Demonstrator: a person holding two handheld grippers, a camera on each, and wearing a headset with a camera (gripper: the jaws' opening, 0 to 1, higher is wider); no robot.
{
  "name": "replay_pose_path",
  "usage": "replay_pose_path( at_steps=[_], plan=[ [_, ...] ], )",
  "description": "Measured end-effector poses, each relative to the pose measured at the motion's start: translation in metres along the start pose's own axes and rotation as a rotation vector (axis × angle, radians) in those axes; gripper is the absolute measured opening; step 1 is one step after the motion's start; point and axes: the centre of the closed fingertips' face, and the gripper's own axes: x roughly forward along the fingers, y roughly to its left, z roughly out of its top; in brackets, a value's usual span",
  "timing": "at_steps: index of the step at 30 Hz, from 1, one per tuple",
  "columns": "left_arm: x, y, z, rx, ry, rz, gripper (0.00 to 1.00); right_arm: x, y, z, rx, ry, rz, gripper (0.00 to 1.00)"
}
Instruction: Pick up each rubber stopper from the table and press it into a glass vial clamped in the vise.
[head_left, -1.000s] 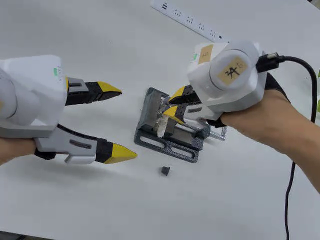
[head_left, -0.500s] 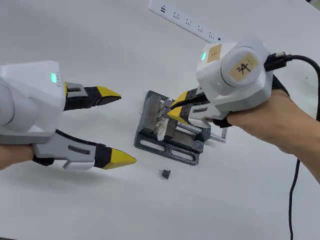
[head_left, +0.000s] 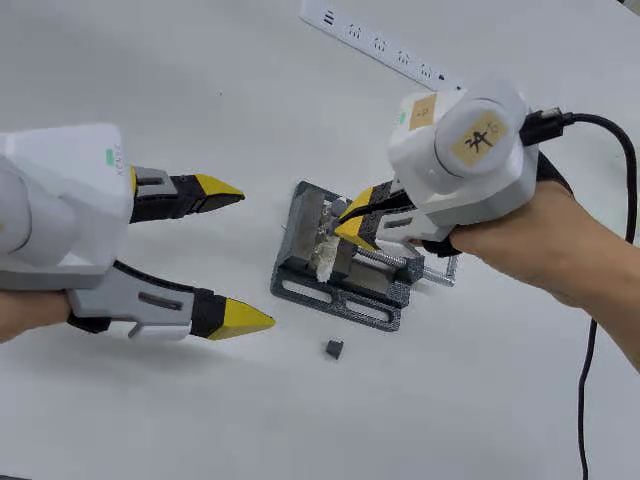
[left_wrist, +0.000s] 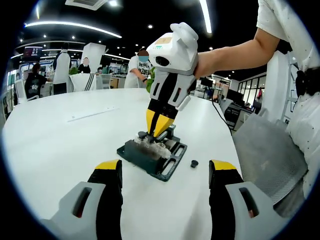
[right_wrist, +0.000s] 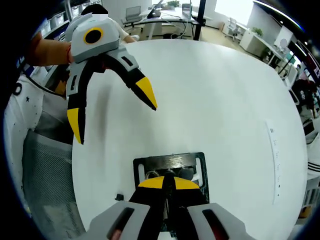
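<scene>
Jaws of my right gripper (head_left: 345, 222) pressed together atop the vise (head_left: 300, 290); left gripper (head_left: 257, 254) spread, nearer the stopper (head_left: 333, 348) on the counter (head_left: 200, 60).

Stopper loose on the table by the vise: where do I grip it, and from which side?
Probably across its opposite sides, straight down from above with the open left gripper. The stopper is small and low on bare table, apart from the vise, so only the fingertips can close on it. Which end faces up is too small to tell.
</scene>
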Motion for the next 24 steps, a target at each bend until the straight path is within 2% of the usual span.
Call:
replay_pose_path(
  at_steps=[24],
  plan=[
    [0.0022, 0.0022, 0.0008, -0.008, -0.011, 0.006, 0.69, 0.0010, -0.0031, 0.0001, 0.000, 0.022, 0.028, 0.00]
  ],
)
